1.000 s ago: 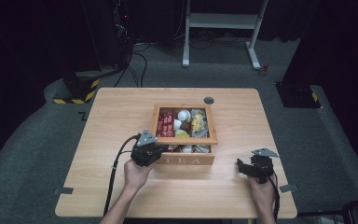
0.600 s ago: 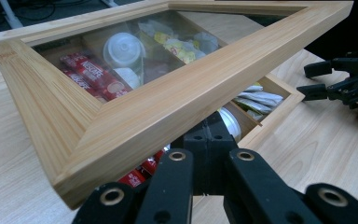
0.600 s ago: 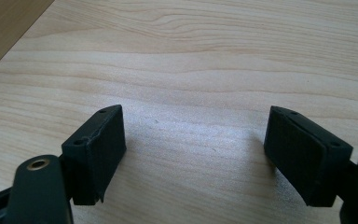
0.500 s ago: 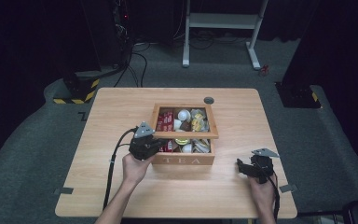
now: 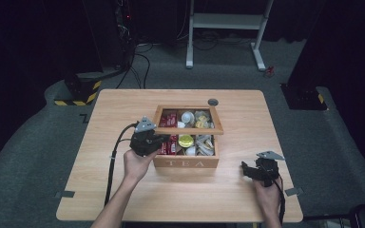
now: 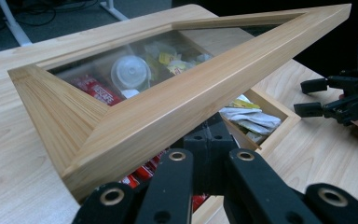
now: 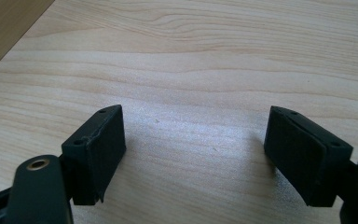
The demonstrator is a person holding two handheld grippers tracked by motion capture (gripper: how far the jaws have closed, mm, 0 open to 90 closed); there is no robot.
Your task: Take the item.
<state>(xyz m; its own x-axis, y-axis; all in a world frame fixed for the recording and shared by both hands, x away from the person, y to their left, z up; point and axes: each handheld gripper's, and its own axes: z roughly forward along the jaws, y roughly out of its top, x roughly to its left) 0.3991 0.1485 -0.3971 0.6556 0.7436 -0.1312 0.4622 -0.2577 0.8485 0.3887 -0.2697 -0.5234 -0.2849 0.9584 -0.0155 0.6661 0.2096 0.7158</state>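
A recording lab or studio: black curtains (image 5: 33, 42) wall it in, grey carpet (image 5: 24, 156) covers the floor, cables (image 5: 138, 66) trail beyond the tongs, a white metal stand (image 5: 228, 21) rises behind the lone wooden bench (image 5: 119, 109).

The left tool (image 5: 158, 141) sits in the left hand (image 5: 137, 163); the forearm comes in from 6 o'clock and the tool points toward 2 o'clock. Its two jaws are pressed fully together. The right tool (image 5: 245, 169) is low, at 4 o'clock in the high view, pointing toward 9 o'clock. Its jaws stand wide apart with nothing between them. The right hand (image 5: 266, 194) grips it from behind.
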